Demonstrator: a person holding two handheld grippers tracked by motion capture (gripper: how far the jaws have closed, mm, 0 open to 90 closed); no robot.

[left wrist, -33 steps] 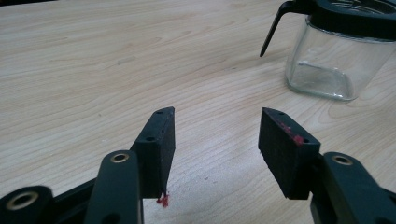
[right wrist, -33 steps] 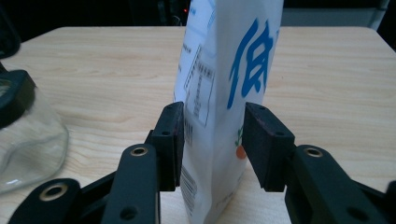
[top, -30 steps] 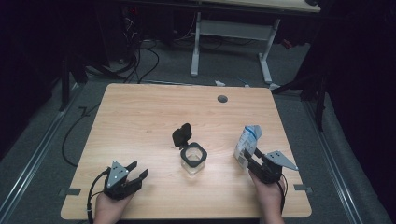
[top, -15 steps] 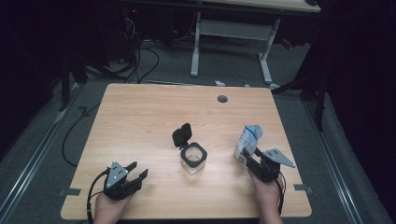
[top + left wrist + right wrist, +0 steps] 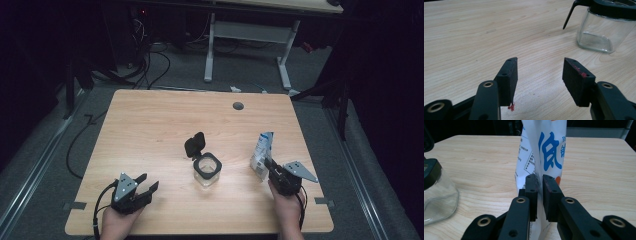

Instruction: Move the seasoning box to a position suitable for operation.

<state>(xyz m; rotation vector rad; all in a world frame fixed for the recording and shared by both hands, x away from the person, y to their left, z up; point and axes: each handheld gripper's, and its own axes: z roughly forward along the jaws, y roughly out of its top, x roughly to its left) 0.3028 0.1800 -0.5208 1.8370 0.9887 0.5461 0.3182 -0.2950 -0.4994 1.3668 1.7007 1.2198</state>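
Note:
A white bag with blue print stands upright on the wooden table at the right. My right gripper has just been closing and is now shut on the bag's near edge, pinching it flat between the pads. A square glass jar with a black rim and its black lid flipped open sits mid-table. My left gripper rests near the front left edge, open, nothing between its jaws, the jar ahead to its right.
A dark round hole lies in the tabletop near the far edge. Beyond the table stand a white desk frame and cables on the grey floor.
The right gripper's jaws have come together on the bag's lower edge. Both hands and the jar stay where they were.

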